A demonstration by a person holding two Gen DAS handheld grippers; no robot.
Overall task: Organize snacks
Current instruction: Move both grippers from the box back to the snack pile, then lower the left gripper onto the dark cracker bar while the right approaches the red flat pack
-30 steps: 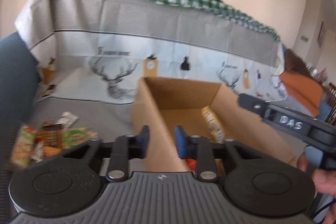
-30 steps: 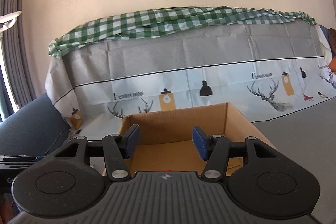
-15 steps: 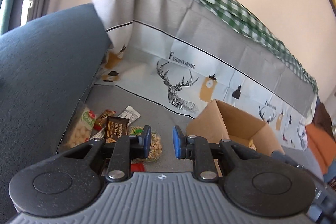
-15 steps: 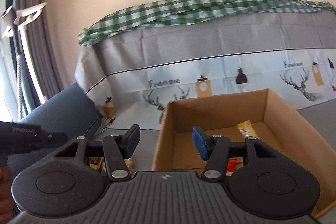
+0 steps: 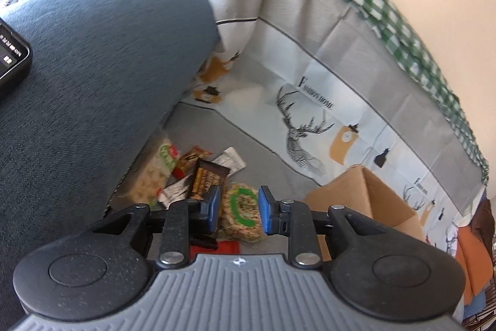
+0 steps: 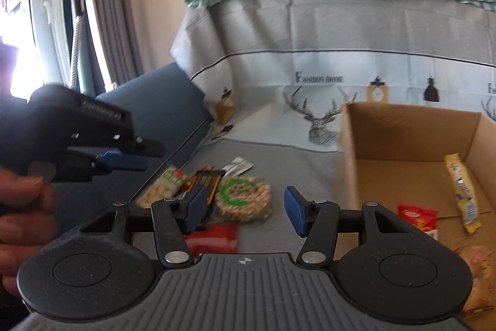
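Both fingers empty: left gripper (image 5: 238, 210) narrow, opening; right gripper (image 6: 245, 211) apparently half-spread.

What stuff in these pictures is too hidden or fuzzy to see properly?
- Red packet: right wrist view, partly behind the right gripper body; name unreadable.
- Snack pile labels: left wrist view, blurred.
- Box inside: left wrist view, hidden by its own wall.
- Pale packet: right wrist view, cut off by the edge.
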